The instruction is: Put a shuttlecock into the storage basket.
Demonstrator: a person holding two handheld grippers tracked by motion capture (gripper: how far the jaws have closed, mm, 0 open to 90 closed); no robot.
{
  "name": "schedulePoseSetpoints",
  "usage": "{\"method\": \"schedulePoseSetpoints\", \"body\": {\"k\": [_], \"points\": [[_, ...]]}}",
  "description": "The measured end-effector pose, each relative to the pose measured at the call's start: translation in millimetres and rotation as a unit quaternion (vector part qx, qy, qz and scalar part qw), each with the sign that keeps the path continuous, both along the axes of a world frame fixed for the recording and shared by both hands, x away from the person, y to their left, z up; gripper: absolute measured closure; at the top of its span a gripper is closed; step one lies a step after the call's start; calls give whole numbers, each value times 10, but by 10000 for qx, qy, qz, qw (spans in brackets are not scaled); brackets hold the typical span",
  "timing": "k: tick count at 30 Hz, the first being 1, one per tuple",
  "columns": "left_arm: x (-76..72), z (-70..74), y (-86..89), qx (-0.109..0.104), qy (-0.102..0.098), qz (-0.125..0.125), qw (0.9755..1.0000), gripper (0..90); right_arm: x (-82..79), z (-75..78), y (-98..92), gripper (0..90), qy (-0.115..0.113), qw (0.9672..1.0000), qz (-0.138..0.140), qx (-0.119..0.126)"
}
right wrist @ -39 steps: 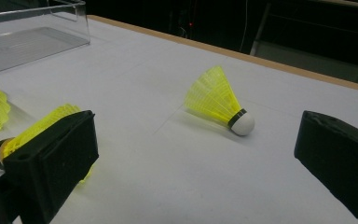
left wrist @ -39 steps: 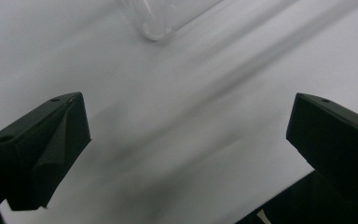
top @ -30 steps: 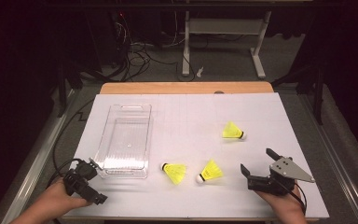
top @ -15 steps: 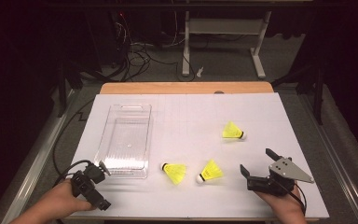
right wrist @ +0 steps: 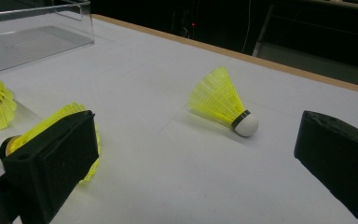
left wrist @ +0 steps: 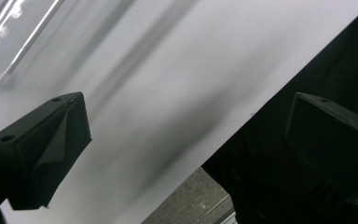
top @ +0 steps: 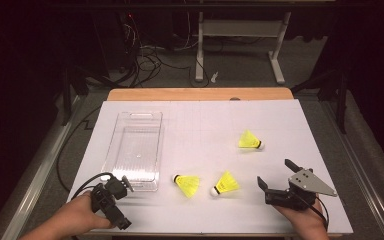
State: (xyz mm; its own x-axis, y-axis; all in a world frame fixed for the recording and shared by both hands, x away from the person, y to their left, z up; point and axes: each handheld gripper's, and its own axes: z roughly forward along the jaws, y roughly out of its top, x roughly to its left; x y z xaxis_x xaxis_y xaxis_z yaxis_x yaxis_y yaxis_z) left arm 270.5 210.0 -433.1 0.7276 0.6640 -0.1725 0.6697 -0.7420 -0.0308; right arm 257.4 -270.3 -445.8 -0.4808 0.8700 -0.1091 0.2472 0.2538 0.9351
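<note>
White table (top: 200,125), shuttlecock (top: 226,183) beside right gripper (top: 276,178)

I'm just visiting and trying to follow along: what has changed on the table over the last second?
Only the left gripper moved: the person's left hand carried it a little to the right along the near edge, by the clear tray's near corner. Its jaws stay open and empty. The right gripper kept its place, open, and the three yellow shuttlecocks lie as before.
</note>
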Motion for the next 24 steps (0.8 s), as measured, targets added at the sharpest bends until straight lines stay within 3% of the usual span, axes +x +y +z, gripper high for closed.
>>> {"method": "schedulePoseSetpoints", "body": {"k": [10,24], "points": [[4,-11,-239,-56,36,-209,9998,10,0,-1,-4,2,5,10000,-3,-2],[-21,123,-682,-172,74,-690,9974,10,-2,1,-3,2,5,10000,5,12]]}}
